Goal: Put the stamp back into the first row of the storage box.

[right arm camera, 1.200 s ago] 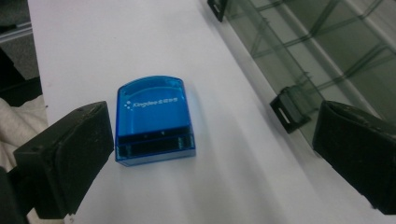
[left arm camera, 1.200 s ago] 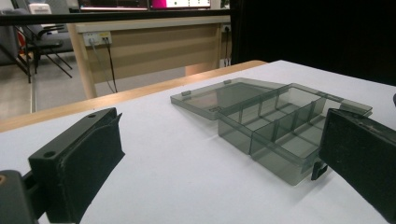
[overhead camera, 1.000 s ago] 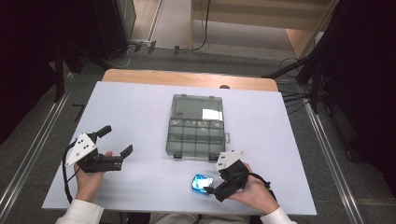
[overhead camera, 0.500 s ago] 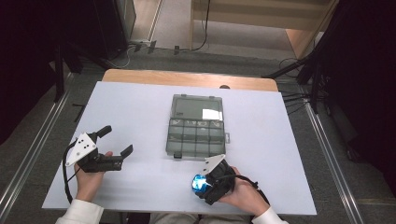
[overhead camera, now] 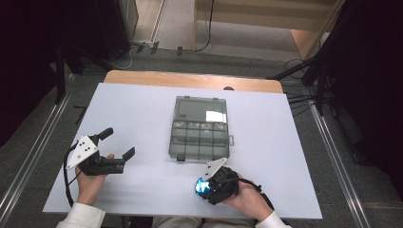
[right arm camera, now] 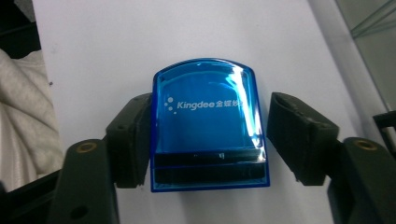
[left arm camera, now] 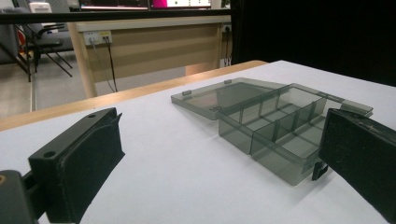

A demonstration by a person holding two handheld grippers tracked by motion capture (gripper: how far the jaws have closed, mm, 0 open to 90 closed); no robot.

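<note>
Centrally on the white table we saw an open grey compartment box; our left gripper held its fingers wide, while our right gripper fingers flanked a blue Kingdee stamp, its left finger touching it, the right just apart.

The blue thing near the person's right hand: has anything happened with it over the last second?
The right gripper has swung round and drawn back toward the person, so its jaws now bracket the blue block. One jaw touches it and a gap shows at the other, so it is not yet clamped. The left gripper stayed open and still, and the open compartment box stayed put.
</note>
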